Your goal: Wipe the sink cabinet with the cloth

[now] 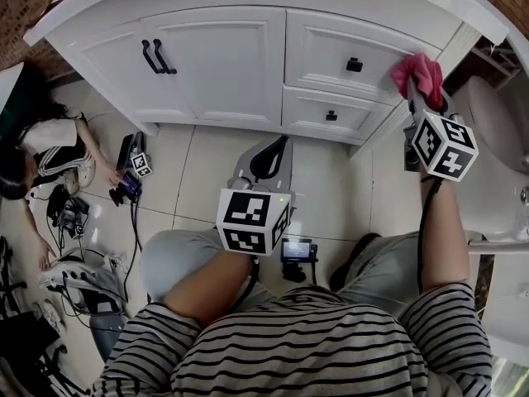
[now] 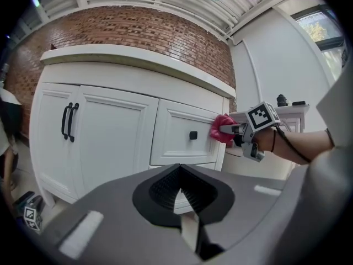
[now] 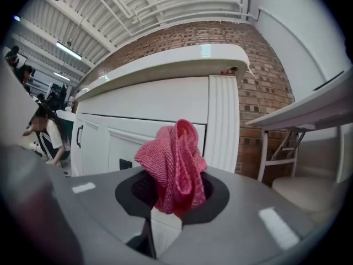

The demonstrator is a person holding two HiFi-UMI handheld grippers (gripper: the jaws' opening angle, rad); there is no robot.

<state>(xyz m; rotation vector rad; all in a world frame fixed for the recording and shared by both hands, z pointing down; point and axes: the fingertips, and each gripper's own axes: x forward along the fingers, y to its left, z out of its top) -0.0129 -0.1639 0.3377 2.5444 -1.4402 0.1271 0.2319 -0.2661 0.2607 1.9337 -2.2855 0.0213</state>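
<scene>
The white sink cabinet (image 1: pixel 223 56) has two doors with black handles on the left and two drawers on the right. My right gripper (image 1: pixel 423 98) is shut on a bunched pink cloth (image 1: pixel 416 71). The cloth presses against the right end of the upper drawer, next to the fluted corner post. The left gripper view shows the cloth (image 2: pixel 222 128) touching the drawer front beside its black knob (image 2: pixel 193 135). In the right gripper view the cloth (image 3: pixel 174 159) fills the jaws. My left gripper (image 1: pixel 271 154) hangs low over the floor tiles, aimed at the cabinet, shut on nothing.
A person (image 1: pixel 41 151) sits on the floor at the left among cables and devices (image 1: pixel 83 279). A spare gripper with a marker cube (image 1: pixel 136 165) lies near them. A white fixture (image 1: pixel 496 122) stands right of the cabinet. A small black device (image 1: pixel 297 251) lies between my legs.
</scene>
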